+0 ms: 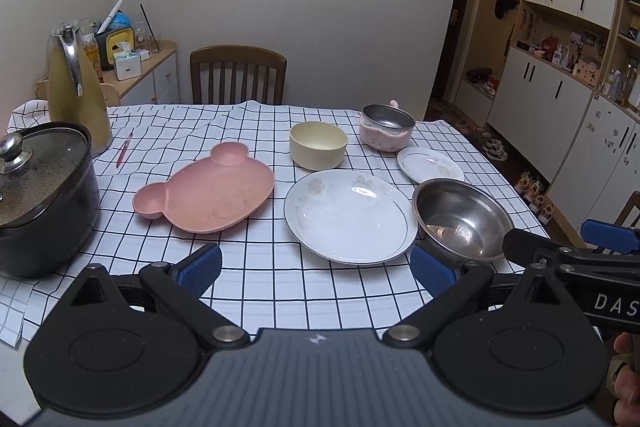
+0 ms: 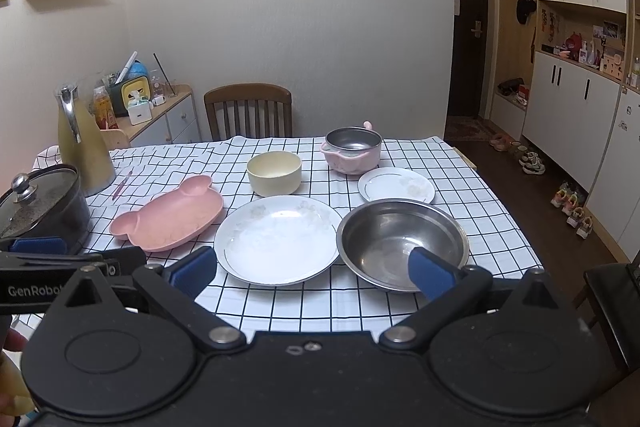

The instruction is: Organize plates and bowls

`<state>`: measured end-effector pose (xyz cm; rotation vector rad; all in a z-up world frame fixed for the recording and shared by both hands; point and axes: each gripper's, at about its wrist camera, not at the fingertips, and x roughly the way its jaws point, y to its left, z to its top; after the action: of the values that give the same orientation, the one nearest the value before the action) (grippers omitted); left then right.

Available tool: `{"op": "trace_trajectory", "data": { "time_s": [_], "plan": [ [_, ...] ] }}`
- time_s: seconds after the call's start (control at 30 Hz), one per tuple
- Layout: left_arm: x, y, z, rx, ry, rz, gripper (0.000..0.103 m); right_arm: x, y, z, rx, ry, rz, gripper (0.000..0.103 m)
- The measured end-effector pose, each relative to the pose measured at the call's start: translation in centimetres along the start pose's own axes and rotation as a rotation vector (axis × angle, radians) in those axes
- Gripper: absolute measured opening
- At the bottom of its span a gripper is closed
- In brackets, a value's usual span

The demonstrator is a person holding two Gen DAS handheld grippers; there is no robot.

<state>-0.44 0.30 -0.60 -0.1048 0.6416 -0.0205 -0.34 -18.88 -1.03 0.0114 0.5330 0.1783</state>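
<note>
On the checked tablecloth lie a pink bear-shaped plate (image 1: 208, 191) (image 2: 170, 213), a large white plate (image 1: 348, 215) (image 2: 278, 239), a steel bowl (image 1: 464, 219) (image 2: 400, 241), a small white plate (image 1: 430, 165) (image 2: 396, 185), a cream bowl (image 1: 318, 145) (image 2: 274, 173) and a pink pot with a steel inside (image 1: 386, 127) (image 2: 352, 149). My left gripper (image 1: 316, 273) is open and empty over the table's near edge, in front of the large white plate. My right gripper (image 2: 312, 273) is open and empty, in front of the large plate and the steel bowl.
A black lidded pot (image 1: 44, 195) (image 2: 40, 207) and a yellow jug (image 1: 76, 87) (image 2: 84, 143) stand at the left. A pink pen (image 1: 125, 149) lies by the jug. A wooden chair (image 1: 238, 73) stands behind the table. Cabinets line the right wall.
</note>
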Motion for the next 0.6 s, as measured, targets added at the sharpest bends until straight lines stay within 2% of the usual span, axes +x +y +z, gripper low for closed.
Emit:
{"op": "trace_trajectory", "data": {
  "time_s": [0.3, 0.6],
  "plan": [
    [0.2, 0.0, 0.1, 0.005, -0.007, -0.005, 0.101, 0.0, 0.1, 0.1, 0.002, -0.012, -0.006, 0.102],
    [1.8, 0.2, 0.6, -0.017, 0.024, 0.009, 0.101, 1.3, 0.1, 0.5, -0.027, 0.012, 0.015, 0.101]
  ]
}}
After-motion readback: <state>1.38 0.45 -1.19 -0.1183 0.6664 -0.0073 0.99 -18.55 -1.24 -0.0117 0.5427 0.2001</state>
